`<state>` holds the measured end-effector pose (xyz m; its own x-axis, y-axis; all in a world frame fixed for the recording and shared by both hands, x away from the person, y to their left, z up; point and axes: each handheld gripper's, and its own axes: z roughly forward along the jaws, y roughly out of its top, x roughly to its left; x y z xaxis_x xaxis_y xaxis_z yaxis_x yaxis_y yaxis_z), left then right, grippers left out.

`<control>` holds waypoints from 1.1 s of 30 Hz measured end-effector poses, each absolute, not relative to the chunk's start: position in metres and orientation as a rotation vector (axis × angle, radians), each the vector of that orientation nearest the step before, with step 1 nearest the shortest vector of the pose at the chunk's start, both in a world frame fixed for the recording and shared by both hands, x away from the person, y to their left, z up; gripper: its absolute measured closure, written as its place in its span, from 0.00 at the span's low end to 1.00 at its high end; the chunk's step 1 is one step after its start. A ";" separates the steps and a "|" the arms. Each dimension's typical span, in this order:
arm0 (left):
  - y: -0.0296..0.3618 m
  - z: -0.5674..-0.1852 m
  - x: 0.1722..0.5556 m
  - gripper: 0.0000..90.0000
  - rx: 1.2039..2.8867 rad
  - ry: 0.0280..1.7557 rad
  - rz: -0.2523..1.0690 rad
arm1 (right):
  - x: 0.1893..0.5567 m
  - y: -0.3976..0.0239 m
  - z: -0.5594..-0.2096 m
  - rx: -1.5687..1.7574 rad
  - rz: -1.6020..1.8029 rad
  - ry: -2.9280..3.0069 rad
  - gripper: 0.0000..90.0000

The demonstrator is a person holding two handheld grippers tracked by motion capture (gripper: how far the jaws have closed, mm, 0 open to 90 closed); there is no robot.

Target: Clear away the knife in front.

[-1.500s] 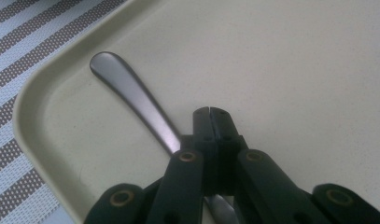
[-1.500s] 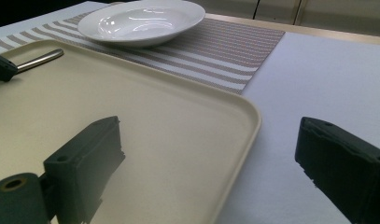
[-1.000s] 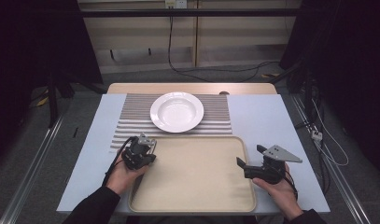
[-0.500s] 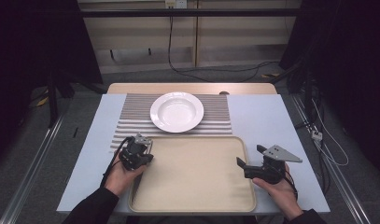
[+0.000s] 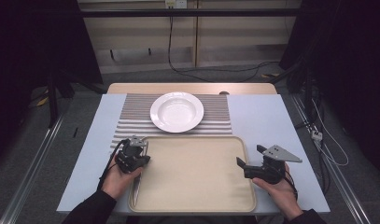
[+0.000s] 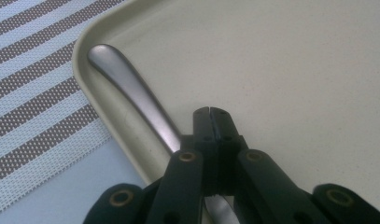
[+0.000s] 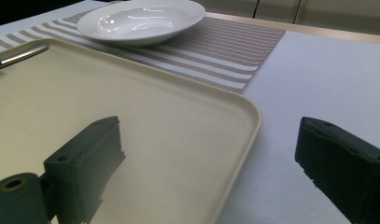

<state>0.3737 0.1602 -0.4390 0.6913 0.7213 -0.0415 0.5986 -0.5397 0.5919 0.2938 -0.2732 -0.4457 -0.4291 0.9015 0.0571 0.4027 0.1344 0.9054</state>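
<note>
Inside beige tray (image 5: pixel 192 172), metal utensil (image 6: pixel 131 88)

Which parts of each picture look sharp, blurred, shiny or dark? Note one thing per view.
High view: table brightly lit, surroundings dark. Left gripper view: jaws blurred up close, metal utensil handle shows soft glare, striped mat sharp. Right gripper view: white plate carries bright reflections, near jaws out of focus.

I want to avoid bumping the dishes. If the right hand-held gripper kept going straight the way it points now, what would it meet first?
Probably the tray's raised far rim, which lies between the open jaws of the right hand-held gripper. Beyond that come the striped mat and the white plate. Depth is hard to judge here.
</note>
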 end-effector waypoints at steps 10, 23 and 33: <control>0.163 -0.432 0.371 0.87 2.234 0.962 0.319 | 0.294 -0.274 -0.446 1.243 1.264 1.902 0.08; 0.159 -0.420 0.369 0.22 2.107 0.915 0.359 | 0.293 -0.274 -0.445 1.252 1.266 1.899 0.08; 0.167 -0.404 0.359 0.07 2.057 0.870 0.342 | 0.293 -0.275 -0.445 1.255 1.266 1.895 0.08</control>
